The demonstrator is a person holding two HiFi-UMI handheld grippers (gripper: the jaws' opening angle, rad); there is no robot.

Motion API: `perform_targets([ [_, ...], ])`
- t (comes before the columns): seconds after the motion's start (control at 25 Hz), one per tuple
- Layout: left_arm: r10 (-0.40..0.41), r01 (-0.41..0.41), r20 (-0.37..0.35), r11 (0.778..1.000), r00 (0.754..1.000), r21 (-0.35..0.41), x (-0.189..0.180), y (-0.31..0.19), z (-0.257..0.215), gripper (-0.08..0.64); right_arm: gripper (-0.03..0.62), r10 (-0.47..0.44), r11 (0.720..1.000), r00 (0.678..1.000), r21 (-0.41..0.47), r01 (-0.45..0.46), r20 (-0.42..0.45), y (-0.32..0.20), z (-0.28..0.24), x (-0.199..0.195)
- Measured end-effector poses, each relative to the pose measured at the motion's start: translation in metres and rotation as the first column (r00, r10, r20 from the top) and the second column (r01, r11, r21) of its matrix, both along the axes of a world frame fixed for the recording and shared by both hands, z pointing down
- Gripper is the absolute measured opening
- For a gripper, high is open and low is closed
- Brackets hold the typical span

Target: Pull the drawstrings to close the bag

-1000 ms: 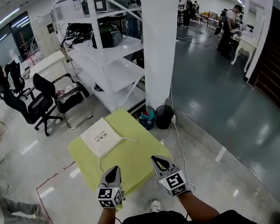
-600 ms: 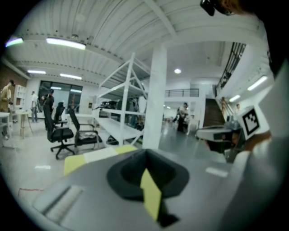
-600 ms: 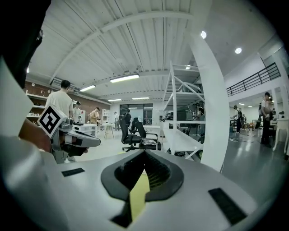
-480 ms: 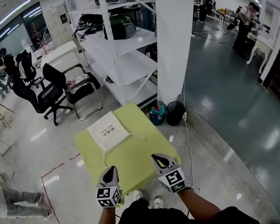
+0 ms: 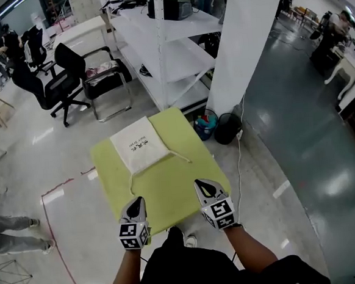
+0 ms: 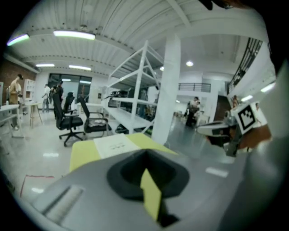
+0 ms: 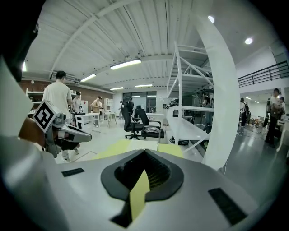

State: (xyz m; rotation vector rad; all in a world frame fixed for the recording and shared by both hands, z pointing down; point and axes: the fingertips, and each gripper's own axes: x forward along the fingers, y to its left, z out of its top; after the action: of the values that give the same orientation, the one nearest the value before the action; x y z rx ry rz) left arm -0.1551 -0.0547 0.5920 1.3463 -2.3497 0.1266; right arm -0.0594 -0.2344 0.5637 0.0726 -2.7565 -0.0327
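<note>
Person is stepping closer to the yellow-green table (image 5: 169,191); left gripper (image 5: 137,201) and right gripper (image 5: 200,185), jaws together, empty, are nearing the far bag (image 5: 139,152); drawstrings (image 5: 179,157) untouched.

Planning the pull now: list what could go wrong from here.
1. The left drawstring and right drawstring are thin and lie flat on the yellow table. The left gripper and right gripper are shut and empty, so a grab may miss or slip.
2. The white bag lies loose with nothing pinning it, so pulling might drag it along rather than cinch it.
</note>
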Motion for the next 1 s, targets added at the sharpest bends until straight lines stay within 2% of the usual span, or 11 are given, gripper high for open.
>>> perform_targets([
  [0.32,0.006,-0.010,-0.079,0.998,0.997,-0.055,-0.019,-0.020,0.045,0.005,-0.008,-0.046,0.999,0.991,-0.009,0.045,-0.130,-0.016,0.052,-0.043],
  [0.52,-0.005,-0.008,-0.119,0.994,0.993,-0.110,-0.034,-0.013,0.074,0.005,-0.008,-0.104,0.995,0.969,-0.018,0.102,-0.223,-0.012,0.082,-0.063],
  [0.6,-0.035,0.017,-0.149,0.992,0.988,-0.126,-0.042,-0.008,0.085,0.005,-0.008,-0.112,0.994,0.960,-0.022,0.110,-0.256,-0.013,0.093,-0.069],
  [0.76,-0.161,0.127,-0.199,0.977,0.967,-0.171,-0.064,0.010,0.104,0.005,-0.008,-0.090,0.996,0.948,-0.017,0.090,-0.304,-0.023,0.117,-0.082],
  [1.0,-0.238,0.190,-0.214,0.957,0.947,-0.221,-0.077,0.025,0.123,0.005,-0.008,-0.094,0.995,0.926,-0.023,0.092,-0.367,-0.039,0.147,-0.091],
])
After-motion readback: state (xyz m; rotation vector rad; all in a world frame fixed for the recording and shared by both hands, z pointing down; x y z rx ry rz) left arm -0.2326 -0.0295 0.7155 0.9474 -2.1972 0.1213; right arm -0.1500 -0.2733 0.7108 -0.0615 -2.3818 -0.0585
